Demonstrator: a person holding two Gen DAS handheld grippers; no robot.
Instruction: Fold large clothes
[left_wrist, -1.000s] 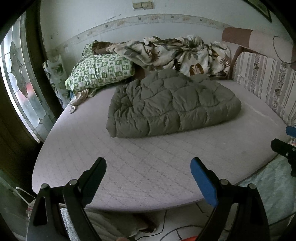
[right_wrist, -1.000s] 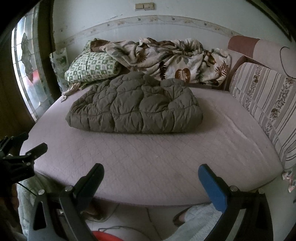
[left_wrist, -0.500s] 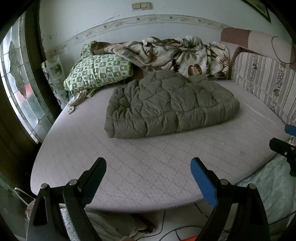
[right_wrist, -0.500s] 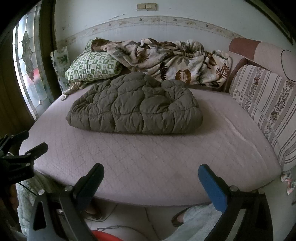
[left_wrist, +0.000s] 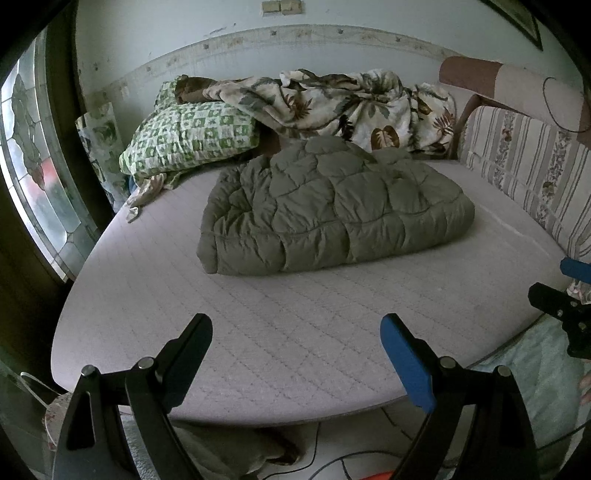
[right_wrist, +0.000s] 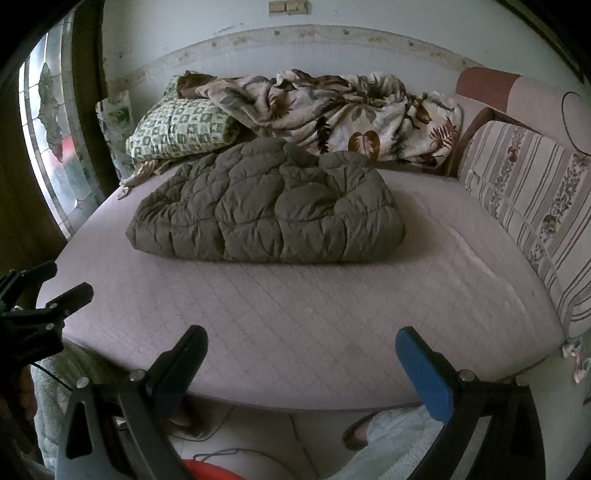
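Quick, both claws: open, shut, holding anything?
Left claw: open, holding nothing, short of the jacket.
Right claw: open, holding nothing.

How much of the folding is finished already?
Done: the puffy green coat lies on the bed as a thick bundle, so it looks already folded. In hand: nothing. The left claw and the right claw are both open and empty, near the bed's front edge, away from the coat. Left: maybe only tidying; no other clothes waiting show for certain.
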